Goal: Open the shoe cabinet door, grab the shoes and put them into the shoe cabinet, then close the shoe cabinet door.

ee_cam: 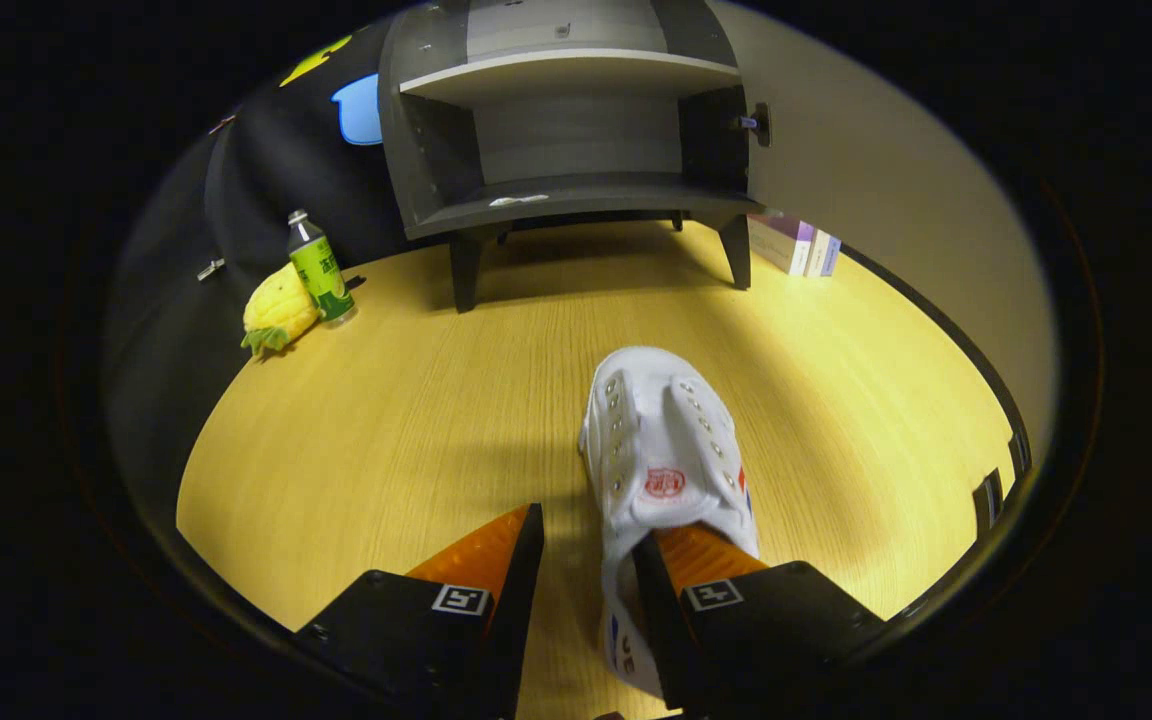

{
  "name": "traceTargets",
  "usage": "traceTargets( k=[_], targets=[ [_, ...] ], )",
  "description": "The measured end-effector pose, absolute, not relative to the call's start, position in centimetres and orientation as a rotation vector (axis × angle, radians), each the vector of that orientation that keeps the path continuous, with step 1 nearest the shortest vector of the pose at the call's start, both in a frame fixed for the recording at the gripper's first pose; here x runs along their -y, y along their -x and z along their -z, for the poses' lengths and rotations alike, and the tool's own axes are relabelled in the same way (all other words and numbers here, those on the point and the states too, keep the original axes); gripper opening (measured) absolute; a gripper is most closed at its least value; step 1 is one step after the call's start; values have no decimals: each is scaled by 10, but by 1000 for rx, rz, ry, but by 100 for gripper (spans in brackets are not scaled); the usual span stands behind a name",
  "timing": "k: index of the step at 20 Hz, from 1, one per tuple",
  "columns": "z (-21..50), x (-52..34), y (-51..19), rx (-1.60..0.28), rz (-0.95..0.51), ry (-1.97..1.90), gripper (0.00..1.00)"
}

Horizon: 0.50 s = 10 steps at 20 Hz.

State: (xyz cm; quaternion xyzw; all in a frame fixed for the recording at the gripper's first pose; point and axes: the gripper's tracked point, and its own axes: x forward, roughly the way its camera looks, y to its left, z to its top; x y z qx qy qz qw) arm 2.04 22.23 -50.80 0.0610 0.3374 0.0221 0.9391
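- Over in the upper left of the frame, a plush pineapple (277, 315) is lying on the wooden table (406, 420), touching a green-labelled bottle (319, 268) that is standing upright beside it.
- At the top centre, the shoe cabinet (576, 140) is standing open on short legs, showing two bare shelves, its door (886, 180) swinging out to the right.
- Just right of the cabinet's legs, some boxes (798, 245) are leaning near the door.
- In the lower centre, the gripper (588, 545) is holding its fingers apart; the white shoe (666, 450) is lying toe-forward, its left wall sitting between the fingers, the right finger resting in the shoe's opening.
- Whether both fingers are pressing on it, I cannot tell.
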Motion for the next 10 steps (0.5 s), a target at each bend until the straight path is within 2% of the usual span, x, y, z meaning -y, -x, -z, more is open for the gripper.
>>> traceTargets(
  k=[2,4,5,6,10],
  targets=[
    [513,-209,-38,-643,24,-107,52],
    [506,-209,-37,-608,22,-134,20],
    [512,-212,-48,-622,-3,-142,20],
    [506,-211,-38,-604,-26,-142,9],
    [498,-207,-40,-610,-81,-126,5]
  ],
)
